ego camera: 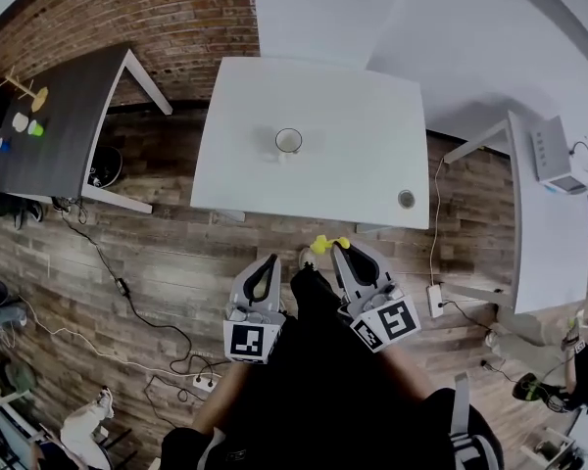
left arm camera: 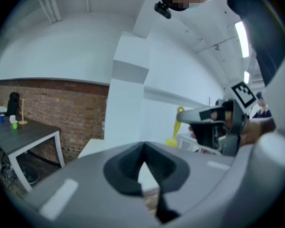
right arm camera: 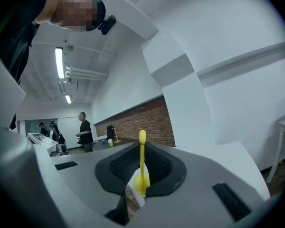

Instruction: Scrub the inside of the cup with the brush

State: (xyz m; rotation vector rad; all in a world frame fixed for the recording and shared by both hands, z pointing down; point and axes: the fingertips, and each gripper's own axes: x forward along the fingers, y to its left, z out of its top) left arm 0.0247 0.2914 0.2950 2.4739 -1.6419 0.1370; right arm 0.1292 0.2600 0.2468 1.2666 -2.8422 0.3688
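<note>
R gripper (right arm camera: 141,150) is clamping the yellow brush (right arm camera: 142,172) btwn its jaws, w/ the thin handle sticking up past the tips. L gripper (left arm camera: 143,150) is sitting w/ jaws pressed together, nothing in them. Cup (ego camera: 288,142) is standing upright approx mid-tabletop (ego camera: 363,106), well apart from both grippers, which are hovering off the front edge over the wood floor (ego camera: 157,262).

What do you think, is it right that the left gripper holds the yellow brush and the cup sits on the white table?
Not quite. The right gripper holds the brush, as the right gripper view shows; the left gripper is shut on nothing. The cup does sit on the white table.
</note>
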